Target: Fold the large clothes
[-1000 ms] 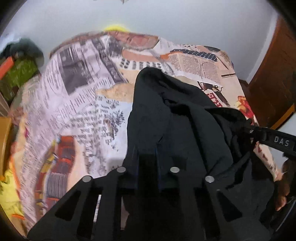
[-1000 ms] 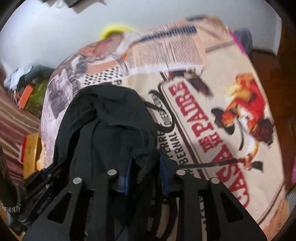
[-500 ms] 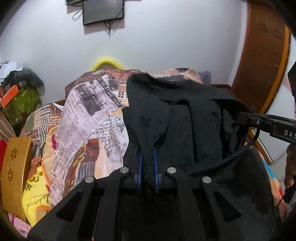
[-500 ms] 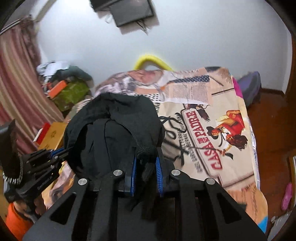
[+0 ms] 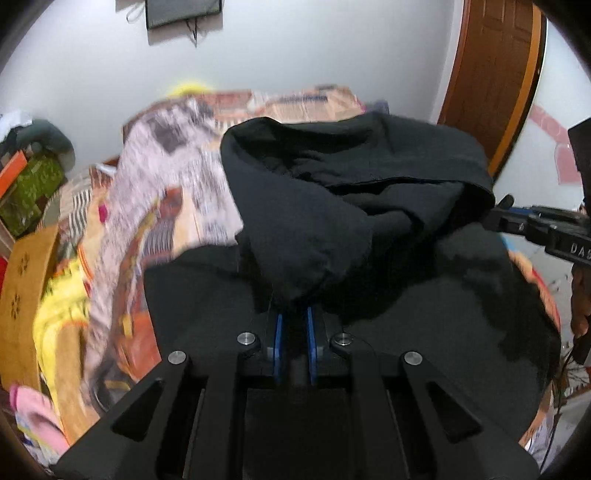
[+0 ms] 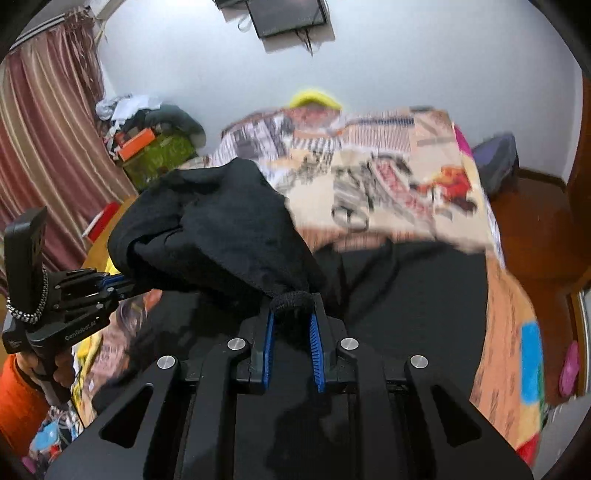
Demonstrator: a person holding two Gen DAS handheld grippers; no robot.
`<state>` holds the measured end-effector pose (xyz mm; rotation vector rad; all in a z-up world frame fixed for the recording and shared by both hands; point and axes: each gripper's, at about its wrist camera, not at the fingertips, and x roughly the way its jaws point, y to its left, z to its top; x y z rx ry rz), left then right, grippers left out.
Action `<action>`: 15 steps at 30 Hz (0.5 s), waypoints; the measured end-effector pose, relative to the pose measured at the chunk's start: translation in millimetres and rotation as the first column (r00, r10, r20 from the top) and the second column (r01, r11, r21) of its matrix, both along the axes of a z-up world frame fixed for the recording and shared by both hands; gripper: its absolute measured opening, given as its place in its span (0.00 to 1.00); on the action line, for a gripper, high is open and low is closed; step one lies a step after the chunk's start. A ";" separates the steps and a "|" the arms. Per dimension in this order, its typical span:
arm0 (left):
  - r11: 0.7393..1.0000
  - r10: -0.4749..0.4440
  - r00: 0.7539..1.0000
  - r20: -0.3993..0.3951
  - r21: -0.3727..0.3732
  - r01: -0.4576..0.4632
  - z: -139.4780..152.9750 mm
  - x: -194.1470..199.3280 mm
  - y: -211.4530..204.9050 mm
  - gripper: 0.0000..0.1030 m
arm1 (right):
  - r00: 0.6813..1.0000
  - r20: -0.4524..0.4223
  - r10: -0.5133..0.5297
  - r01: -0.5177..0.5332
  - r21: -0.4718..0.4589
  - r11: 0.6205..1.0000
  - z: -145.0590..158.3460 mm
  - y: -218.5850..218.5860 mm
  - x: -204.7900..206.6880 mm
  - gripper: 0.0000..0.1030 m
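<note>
— So where is the black garment (image 5: 354, 192) held in relation to the tongs?

— It is stretched between them. The left tongs (image 5: 294, 332) are pinched on one bunched edge, and the right tongs (image 6: 291, 325) are pinched on another, thicker and hem-like. A raised fold is carried above each pair of tongs, and the rest of the cloth is draped down in front of and below them.

— Which way does its long axis run?

— Side to side, from one pair of tongs to the other. Neither hand is judged nearer; the cloth is shared evenly. In each view the other tongs can be seen at the frame's edge, level with the held fold.

— And beneath it?

— A bed (image 6: 424, 173) is spread with a cover printed like newspaper and posters; it is blurred in both views. The lower part of the garment appears to lie on its near end, though contact cannot be confirmed.

— And the room?

— A pale wall with a mounted dark screen (image 6: 288, 14), striped curtains (image 6: 48, 122), cluttered belongings and a wooden door (image 5: 495, 74) are shown.
</note>
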<state>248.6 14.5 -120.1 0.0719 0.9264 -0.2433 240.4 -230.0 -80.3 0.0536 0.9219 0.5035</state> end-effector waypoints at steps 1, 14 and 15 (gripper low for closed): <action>1.000 0.001 1.000 -0.023 -0.009 -0.001 -8.2 -4.4 0.5 0.09 | 1.000 -0.010 -0.001 0.001 -0.022 1.000 -5.8 -0.4 -3.8 0.15; 0.997 0.020 1.000 -0.023 0.070 -0.019 -10.0 -47.1 21.4 0.42 | 1.000 -0.026 -0.002 -0.002 -0.158 0.988 -8.2 -17.6 -25.3 0.33; 0.997 0.026 1.000 0.003 0.067 -0.026 -2.9 -47.5 24.7 0.46 | 1.000 -0.003 -0.007 0.007 -0.164 0.986 -3.4 -18.7 -26.0 0.37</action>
